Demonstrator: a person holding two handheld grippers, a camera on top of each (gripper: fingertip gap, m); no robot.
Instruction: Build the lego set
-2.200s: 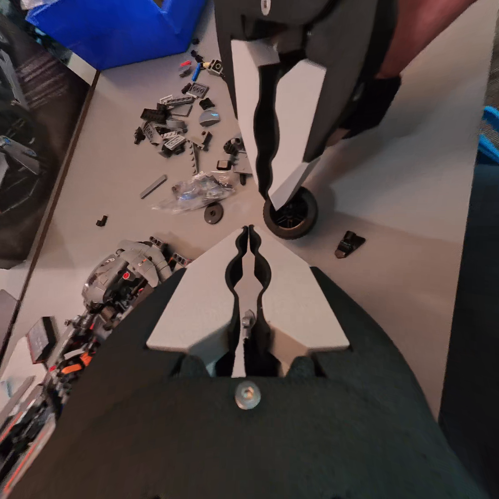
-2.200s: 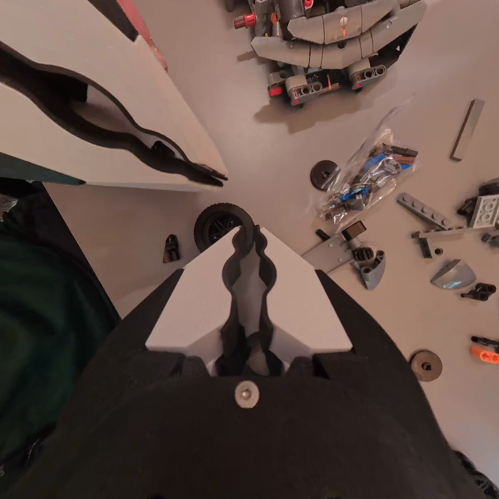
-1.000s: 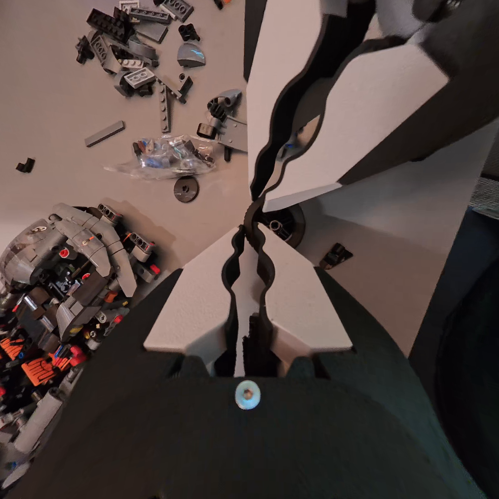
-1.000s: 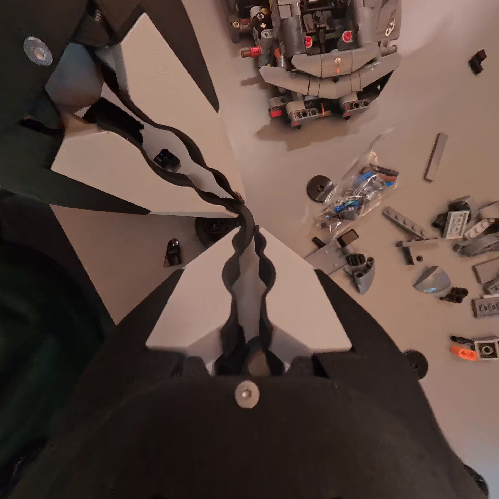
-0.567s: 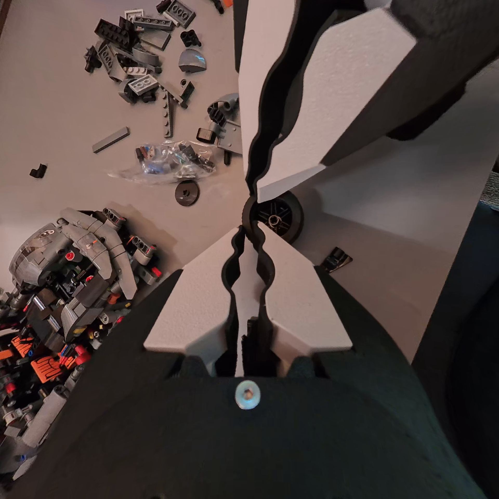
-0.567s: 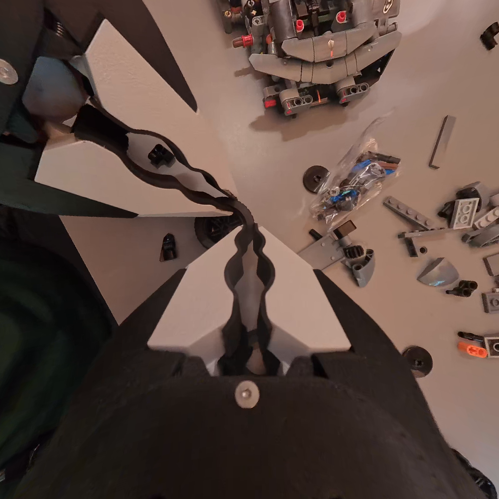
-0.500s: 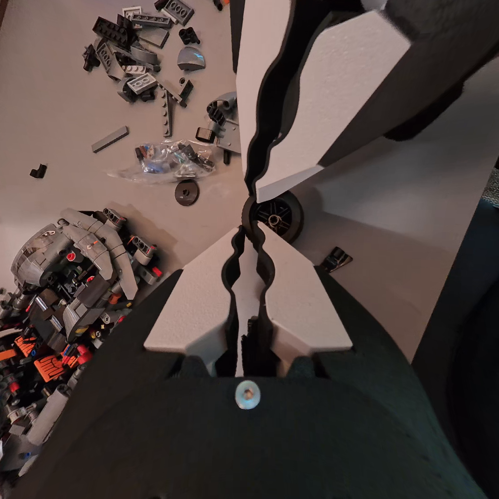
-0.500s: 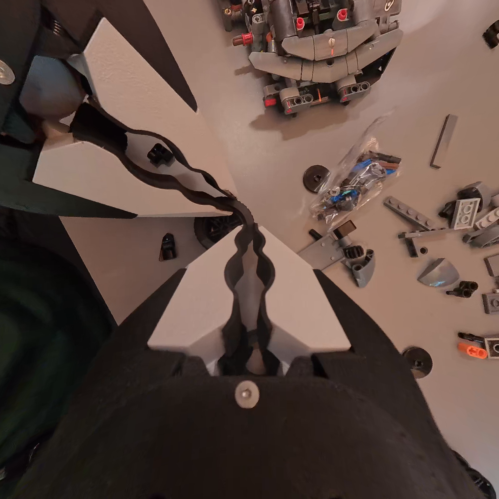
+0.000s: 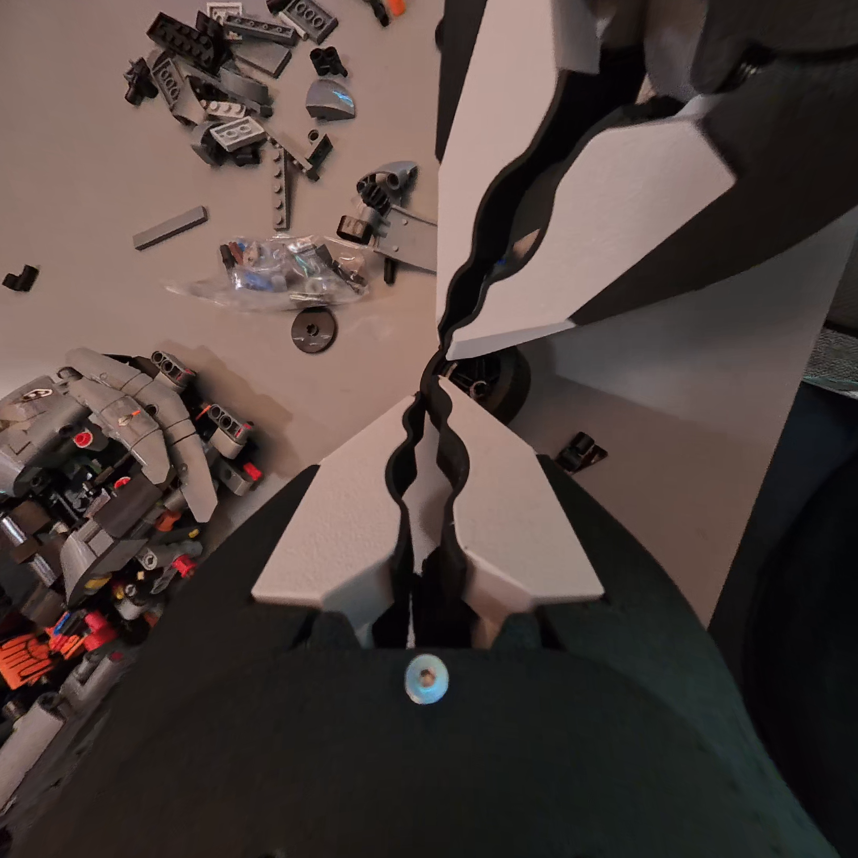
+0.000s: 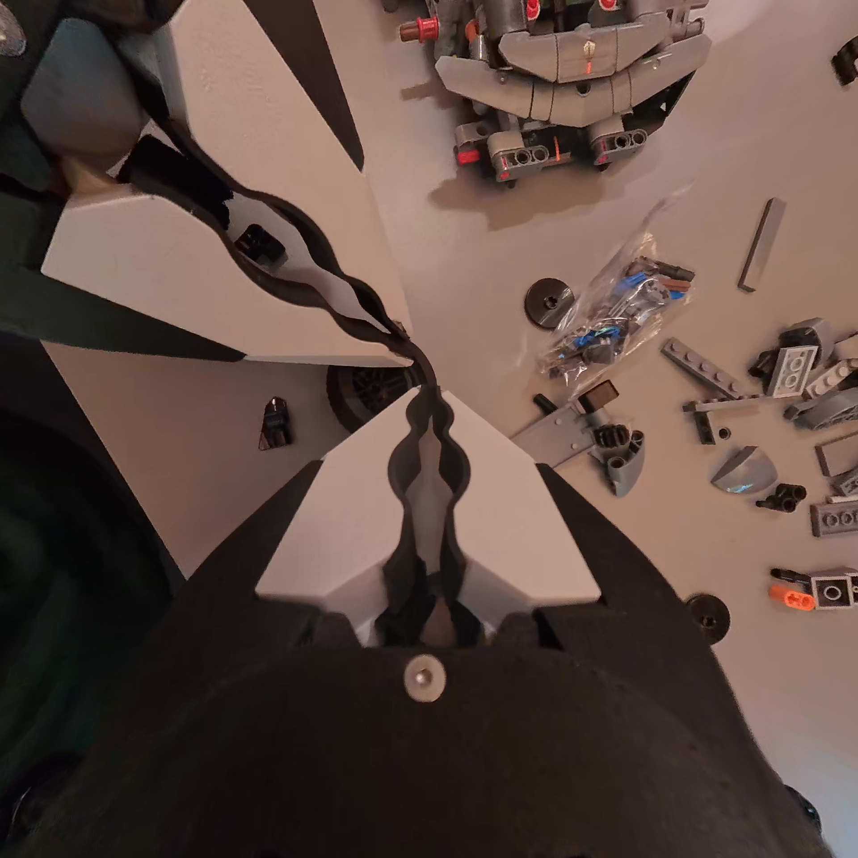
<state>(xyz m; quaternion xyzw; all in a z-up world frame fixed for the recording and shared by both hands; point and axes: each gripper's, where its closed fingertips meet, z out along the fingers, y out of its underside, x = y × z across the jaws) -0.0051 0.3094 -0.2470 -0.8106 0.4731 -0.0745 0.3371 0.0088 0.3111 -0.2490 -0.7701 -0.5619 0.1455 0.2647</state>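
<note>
My left gripper (image 9: pixel 429 389) and my right gripper (image 10: pixel 429 394) meet tip to tip above the table. Both are shut on a thin black curved piece (image 10: pixel 420 367) that spans between their tips; it also shows in the left wrist view (image 9: pixel 429 371). I cannot tell what the piece is. The right gripper (image 9: pixel 445 349) comes in from the upper right in the left wrist view. The left gripper (image 10: pixel 401 346) comes in from the upper left in the right wrist view. A black wheel (image 9: pixel 503 385) (image 10: pixel 367 392) lies on the table just below the tips. The partly built grey vehicle (image 9: pixel 116 441) (image 10: pixel 571 69) stands off to the side.
A clear bag of small parts (image 9: pixel 288 274) (image 10: pixel 613 315), a black round disc (image 9: pixel 313 329), a grey plate with a gear (image 10: pixel 589 432) and a pile of loose grey and black bricks (image 9: pixel 223 93) lie beyond. A small black wedge (image 9: pixel 580 452) sits by the table edge (image 9: pixel 743 510). The black round disc (image 9: pixel 313 329) is about 7 cm from both grippers' fingertips. The right camera catches it too, in the right wrist view (image 10: pixel 549 303).
The two grippers came together from apart and now stand tip to tip over the wheel with the black piece between them. In the last half second both shifted only slightly.
</note>
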